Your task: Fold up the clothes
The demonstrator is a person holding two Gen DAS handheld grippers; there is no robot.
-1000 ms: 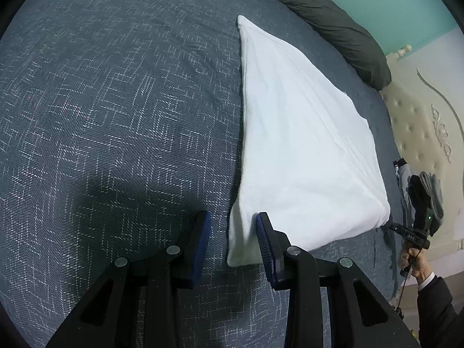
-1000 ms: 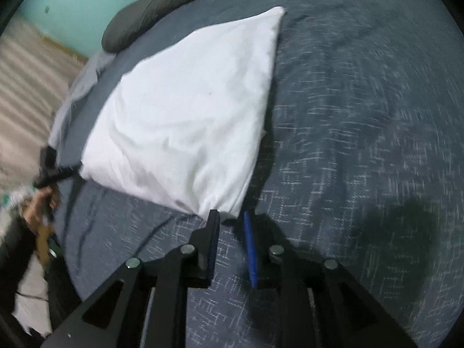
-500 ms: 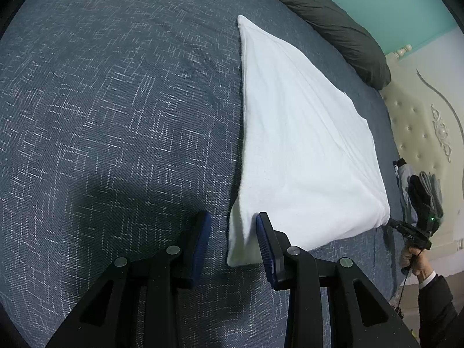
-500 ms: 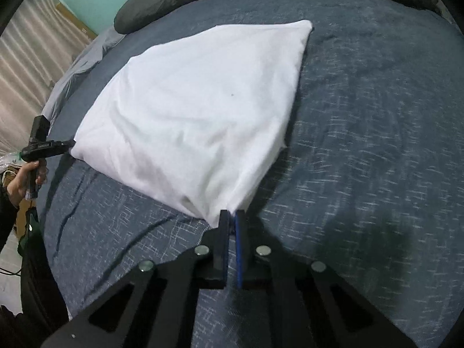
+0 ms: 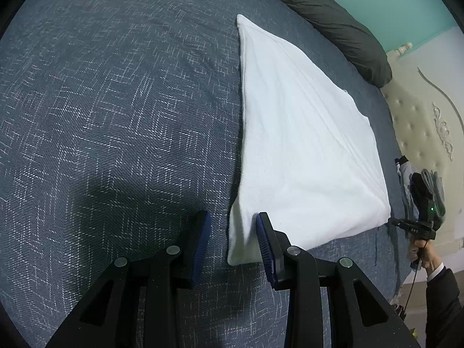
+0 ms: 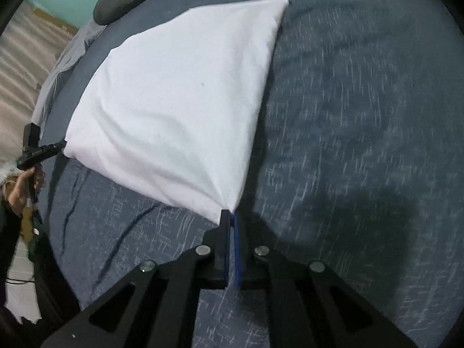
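- Right tongs [image 6: 231, 217]: were parted 1 s ago w/ the near corner of the white cloth [image 6: 179, 92] just ahead of them; half a sec ago they had come together; now clenched on that corner, fabric fanning out in tension creases from the pinch.
- That corner looks raised off the bed [image 6: 362, 116] a bit – cloth is pulled taut toward the tongs, shadow under the near edge. Right view is motion-blurred, so the hand is prob. moving.
- Left tongs [image 5: 232, 240]: no real change over the last sec. Parted, straddling the other near corner of the white cloth [image 5: 304, 133]; one pad seems to touch the fabric, the other stands clear on the bedspread. Not gripping.
- The left tongs also show in the right view, at the cloth's far-left corner, nose against the fabric, held in the person's hand [image 6: 24, 185].
- Where the cloth is: flat rectangle on the dark blue bedspread, toward the bed's head end, short of the dark grey pillow [image 5: 333, 26]. Already looks doubled (thick edges, layered corner).
- Meaning: one corner secured, the other only lined up. My guess – left has to pinch its corner so both can carry that edge over for a further fold. A one-sided lift risks skewing the cloth.
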